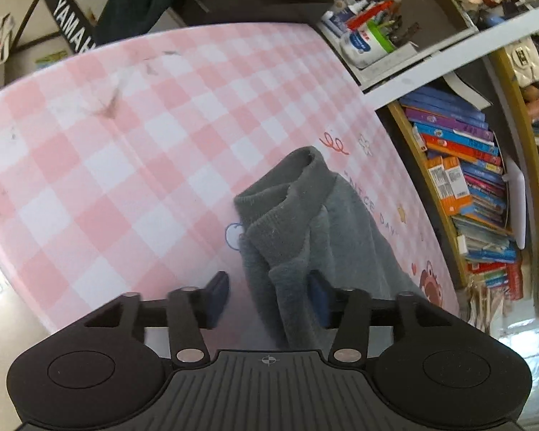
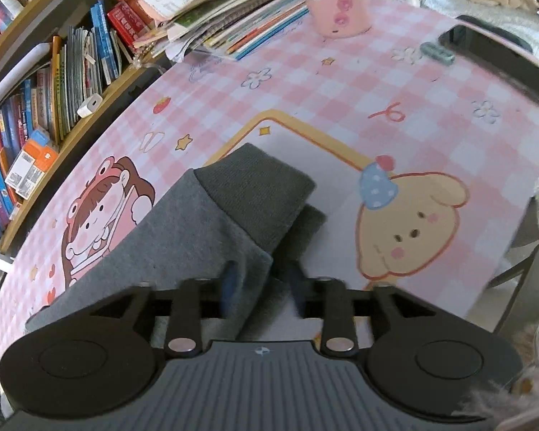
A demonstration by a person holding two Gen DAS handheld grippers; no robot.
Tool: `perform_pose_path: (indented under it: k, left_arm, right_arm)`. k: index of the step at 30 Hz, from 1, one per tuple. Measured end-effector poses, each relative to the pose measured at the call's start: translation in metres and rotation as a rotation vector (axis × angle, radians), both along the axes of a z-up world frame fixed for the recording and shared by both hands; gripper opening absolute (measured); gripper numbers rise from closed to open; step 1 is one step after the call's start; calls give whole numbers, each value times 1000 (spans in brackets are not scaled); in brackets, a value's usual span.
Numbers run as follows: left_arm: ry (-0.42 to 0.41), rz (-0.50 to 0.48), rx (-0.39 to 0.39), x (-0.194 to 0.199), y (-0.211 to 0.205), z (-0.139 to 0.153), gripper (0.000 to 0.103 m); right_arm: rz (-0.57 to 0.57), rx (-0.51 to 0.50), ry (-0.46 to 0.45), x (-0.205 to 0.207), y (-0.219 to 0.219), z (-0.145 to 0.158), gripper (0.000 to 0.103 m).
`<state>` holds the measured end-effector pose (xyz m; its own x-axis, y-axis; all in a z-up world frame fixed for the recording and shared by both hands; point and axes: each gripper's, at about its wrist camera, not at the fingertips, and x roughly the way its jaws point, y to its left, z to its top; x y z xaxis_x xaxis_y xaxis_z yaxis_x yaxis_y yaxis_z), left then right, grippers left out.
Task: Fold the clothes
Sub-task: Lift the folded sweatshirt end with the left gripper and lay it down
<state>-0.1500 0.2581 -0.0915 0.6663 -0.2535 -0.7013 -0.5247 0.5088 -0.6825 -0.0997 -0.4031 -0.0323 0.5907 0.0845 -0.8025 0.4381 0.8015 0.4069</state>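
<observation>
A grey knit garment (image 1: 305, 222) with a ribbed cuff lies bunched on the pink checked table mat (image 1: 125, 151). My left gripper (image 1: 269, 294) is open, its blue pads wide apart, and a fold of the garment lies between them against the right pad. In the right wrist view the same grey garment (image 2: 183, 230) lies on the mat (image 2: 377, 107) with its darker ribbed cuff (image 2: 262, 194) pointing away. My right gripper (image 2: 262, 283) straddles the garment's edge, its pads apart and blurred.
Bookshelves with stacked books (image 1: 463, 186) stand to the right of the table. A pile of books (image 2: 215, 7), a pink cup (image 2: 334, 0) and a dark phone (image 2: 499, 57) sit at the table's far side. A tub of pens (image 1: 370, 32) stands beyond the mat.
</observation>
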Motion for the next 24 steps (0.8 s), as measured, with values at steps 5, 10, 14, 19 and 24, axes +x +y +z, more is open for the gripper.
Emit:
perform_pose_path:
  k: [5,10,14,19,24]
  left_arm:
    - [-5,39,-52,8,-1,-4,55]
    - [-13,96,-111,23,-2,-11,42]
    - [-21,111,-177,35,3,-12,19]
    - [-357,-14,-92,32,-7,46,15]
    - [-293,61,-55,10,19,25,15]
  right_arm:
    - [-10,13,7,5,7,-5,37]
    - [-20,29,15,11,14,-10,37]
    - [-29,42,21,15,20,-15,18]
    - [-1,52,20,21,33,-18,13]
    - [70,55,10,25,53,-18,13]
